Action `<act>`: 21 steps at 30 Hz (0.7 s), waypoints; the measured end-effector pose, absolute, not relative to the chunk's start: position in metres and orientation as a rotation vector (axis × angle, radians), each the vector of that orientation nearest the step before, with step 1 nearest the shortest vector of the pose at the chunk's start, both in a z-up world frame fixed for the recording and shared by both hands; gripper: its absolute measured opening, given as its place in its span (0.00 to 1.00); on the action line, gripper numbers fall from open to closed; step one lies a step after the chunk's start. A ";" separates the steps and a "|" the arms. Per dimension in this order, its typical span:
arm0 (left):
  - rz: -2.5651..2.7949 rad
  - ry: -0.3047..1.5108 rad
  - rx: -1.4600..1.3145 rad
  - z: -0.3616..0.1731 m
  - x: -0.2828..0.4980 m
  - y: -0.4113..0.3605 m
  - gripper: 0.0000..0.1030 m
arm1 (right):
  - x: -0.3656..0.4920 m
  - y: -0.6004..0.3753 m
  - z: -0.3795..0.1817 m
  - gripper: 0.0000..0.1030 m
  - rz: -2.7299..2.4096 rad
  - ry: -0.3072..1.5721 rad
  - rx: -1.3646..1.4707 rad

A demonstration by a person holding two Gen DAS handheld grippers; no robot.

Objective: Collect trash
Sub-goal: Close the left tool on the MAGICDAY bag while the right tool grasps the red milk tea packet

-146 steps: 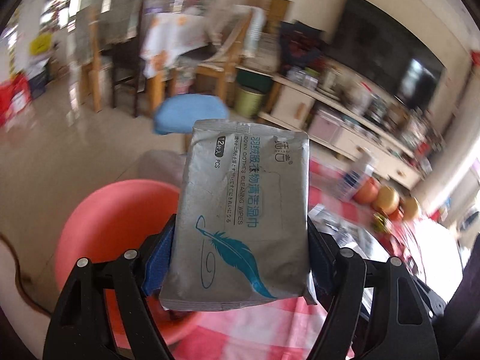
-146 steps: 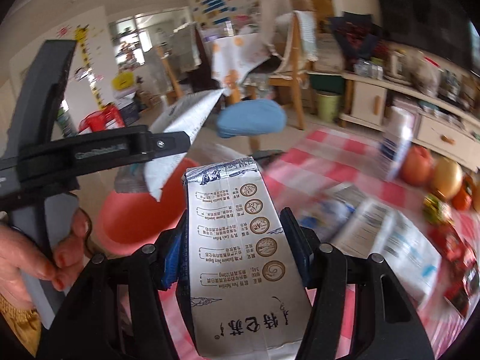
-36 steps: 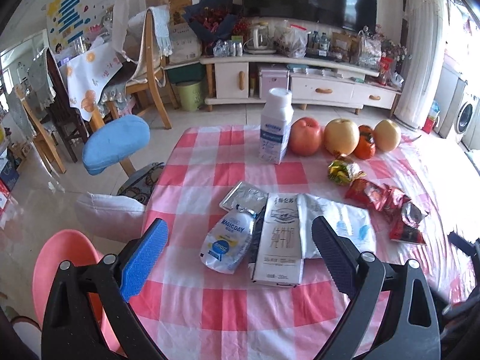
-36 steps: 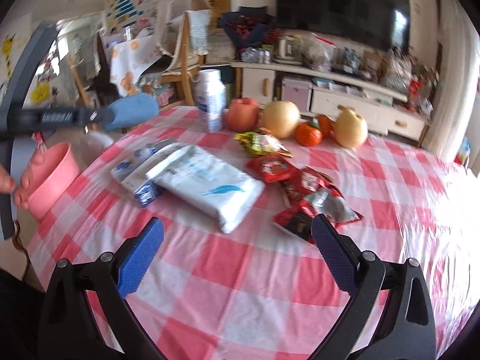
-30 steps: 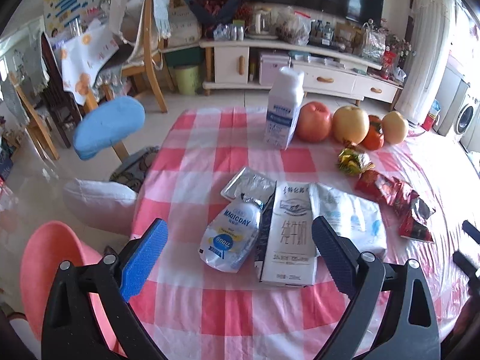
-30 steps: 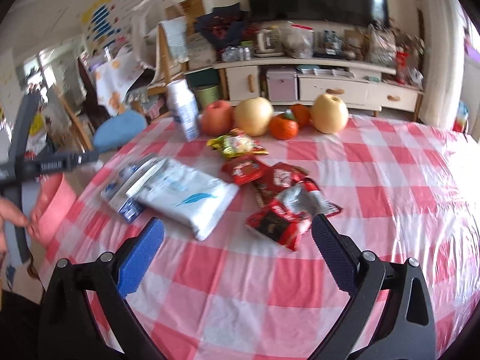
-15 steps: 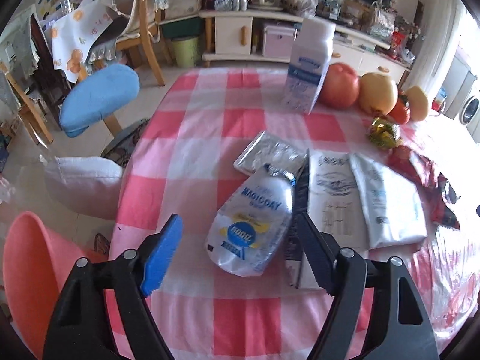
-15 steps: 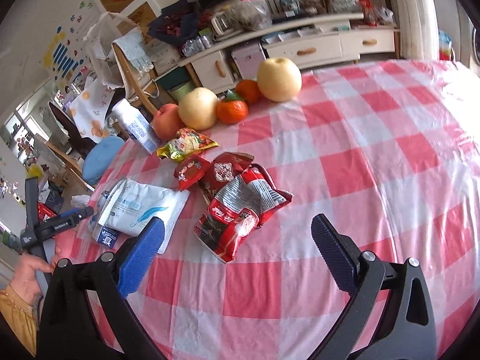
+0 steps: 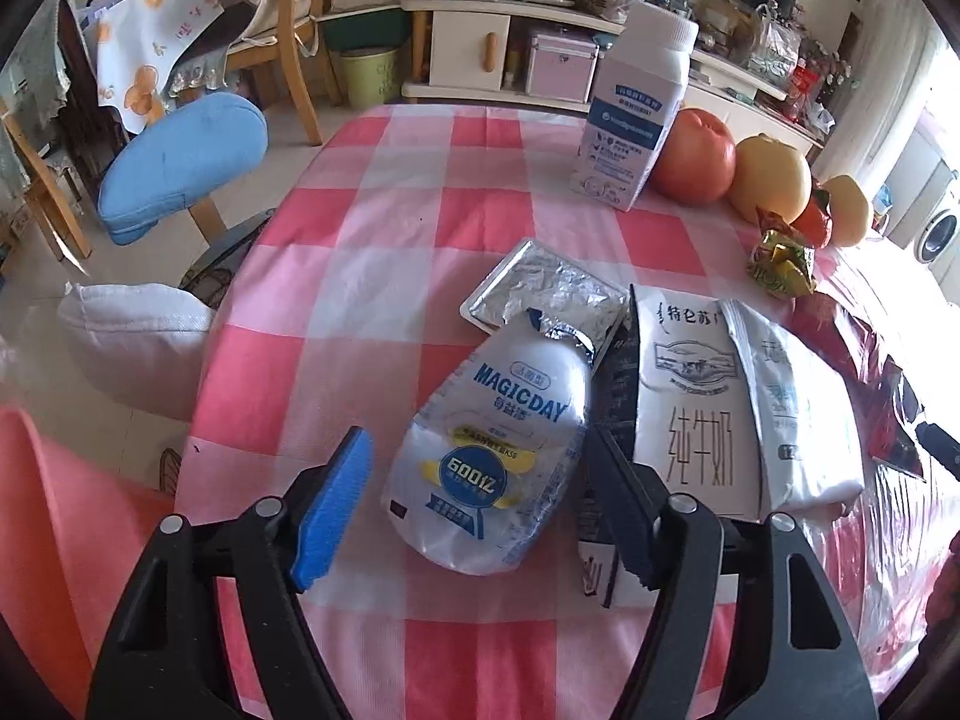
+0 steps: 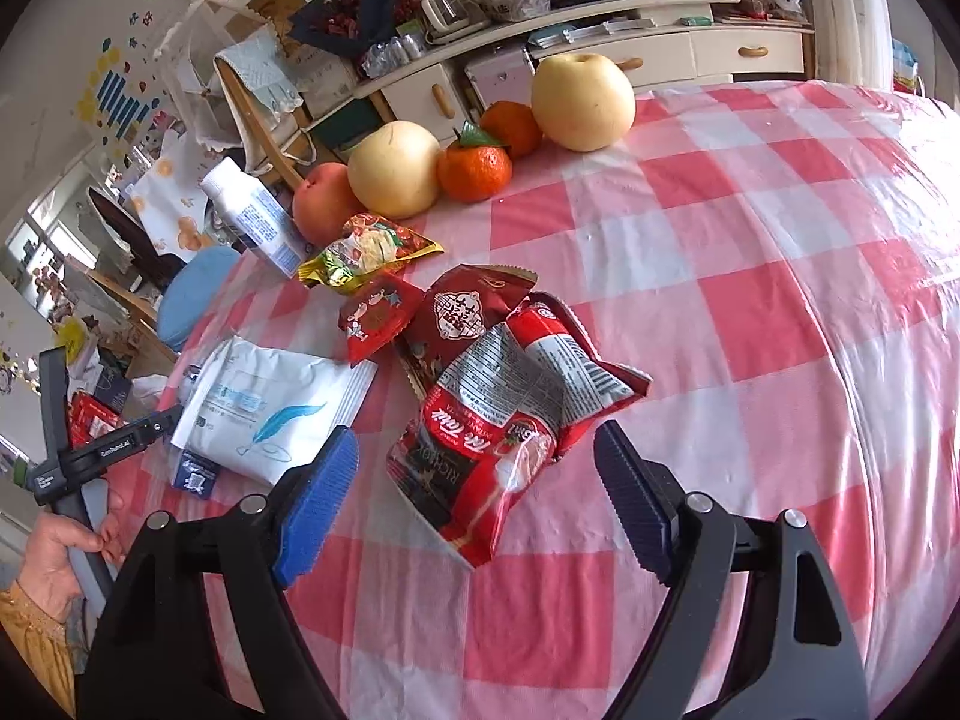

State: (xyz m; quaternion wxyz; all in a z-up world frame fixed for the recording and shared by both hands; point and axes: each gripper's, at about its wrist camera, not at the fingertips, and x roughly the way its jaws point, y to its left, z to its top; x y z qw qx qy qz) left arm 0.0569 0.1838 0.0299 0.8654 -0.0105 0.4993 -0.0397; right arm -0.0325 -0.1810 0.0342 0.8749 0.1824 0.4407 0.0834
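Observation:
On the red-checked tablecloth (image 9: 384, 252) lies a clear MAGICDAY pouch (image 9: 498, 438). My left gripper (image 9: 474, 480) straddles it, jaws closing, with a gap still showing at the left pad (image 9: 333, 504). A crumpled red snack bag (image 10: 510, 414) lies between the fingers of my right gripper (image 10: 474, 480). Those jaws are also closing, and neither pad touches the bag. Beside the pouch lie a milk carton (image 9: 684, 420), a white wipes pack (image 9: 786, 414) and a foil wrapper (image 9: 540, 288).
A pink basin (image 9: 54, 540) sits below the table's left edge, near a blue chair (image 9: 180, 162). A white bottle (image 9: 636, 108), apples, pears and oranges (image 10: 474, 171) line the far side. Smaller red wrappers (image 10: 378, 315) and a yellow one (image 10: 366, 252) lie nearby.
Both grippers came down toward the table and their jaws narrowed, the left around the pouch, the right swinging over to the red snack bag. The packs they held seconds ago are gone.

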 end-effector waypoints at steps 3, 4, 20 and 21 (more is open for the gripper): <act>-0.090 1.061 -0.019 0.026 0.058 0.182 0.70 | -0.028 -0.177 0.032 0.80 0.167 0.914 0.356; -0.094 1.058 -0.022 0.025 0.058 0.181 0.70 | -0.027 -0.176 0.031 0.80 0.163 0.913 0.347; -0.221 1.088 0.044 0.025 0.054 0.149 0.65 | -0.004 -0.161 0.020 0.86 0.166 0.906 0.232; -0.236 1.093 0.054 0.025 0.053 0.145 0.65 | -0.003 -0.159 0.020 0.86 0.160 0.906 0.212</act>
